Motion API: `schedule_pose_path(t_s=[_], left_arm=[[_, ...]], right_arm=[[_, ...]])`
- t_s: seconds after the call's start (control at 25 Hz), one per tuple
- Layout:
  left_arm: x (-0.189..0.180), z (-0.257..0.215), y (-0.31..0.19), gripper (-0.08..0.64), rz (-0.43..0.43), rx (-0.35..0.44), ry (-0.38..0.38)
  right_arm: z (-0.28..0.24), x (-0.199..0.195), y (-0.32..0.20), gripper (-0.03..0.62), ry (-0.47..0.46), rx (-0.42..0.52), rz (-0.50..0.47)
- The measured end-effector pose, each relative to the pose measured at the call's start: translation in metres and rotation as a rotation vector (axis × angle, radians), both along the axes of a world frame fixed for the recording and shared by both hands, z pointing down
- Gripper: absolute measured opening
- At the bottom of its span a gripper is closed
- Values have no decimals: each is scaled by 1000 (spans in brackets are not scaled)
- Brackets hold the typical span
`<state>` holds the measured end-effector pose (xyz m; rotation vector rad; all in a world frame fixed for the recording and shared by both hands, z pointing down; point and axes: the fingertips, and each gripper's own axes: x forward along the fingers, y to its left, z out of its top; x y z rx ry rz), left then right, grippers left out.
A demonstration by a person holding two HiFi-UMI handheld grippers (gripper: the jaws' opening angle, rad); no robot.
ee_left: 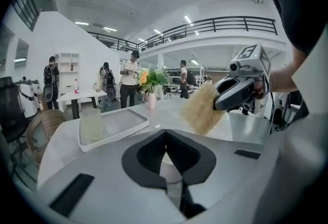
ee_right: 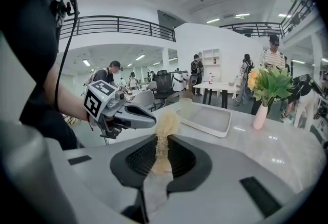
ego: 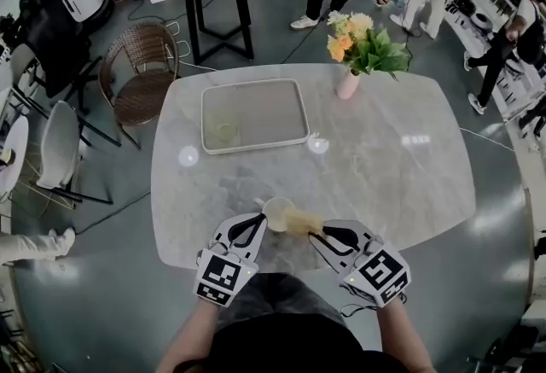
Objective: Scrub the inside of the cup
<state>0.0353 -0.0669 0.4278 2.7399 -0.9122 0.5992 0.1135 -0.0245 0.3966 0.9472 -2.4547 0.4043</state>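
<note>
A pale, translucent cup (ego: 276, 212) is at the table's near edge, and my left gripper (ego: 259, 223) is shut on its wall. In the left gripper view the cup's wall (ee_left: 169, 169) shows as a whitish strip pinched between the jaws of the left gripper (ee_left: 166, 160). My right gripper (ego: 318, 231) is shut on a tan loofah scrubber (ego: 303, 222) whose free end reaches the cup's mouth. In the right gripper view the scrubber (ee_right: 164, 128) rises from the jaws of the right gripper (ee_right: 161, 147) and hides the cup. The left gripper (ee_right: 134, 116) touches the scrubber from the left.
A white tray (ego: 254, 139) lies on the marble table (ego: 384, 175) farther out, with a second translucent cup (ego: 224, 131) in its near left corner. A vase of flowers (ego: 351, 64) stands at the far right. Chairs and people stand around the table.
</note>
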Motion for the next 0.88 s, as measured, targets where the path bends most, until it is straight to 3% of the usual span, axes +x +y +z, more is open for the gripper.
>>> schedule_pose_path(t_s=[0.88], left_arm=[[5, 3, 41, 14, -49, -18, 0]], right_arm=[[1, 11, 37, 60, -28, 14, -7]])
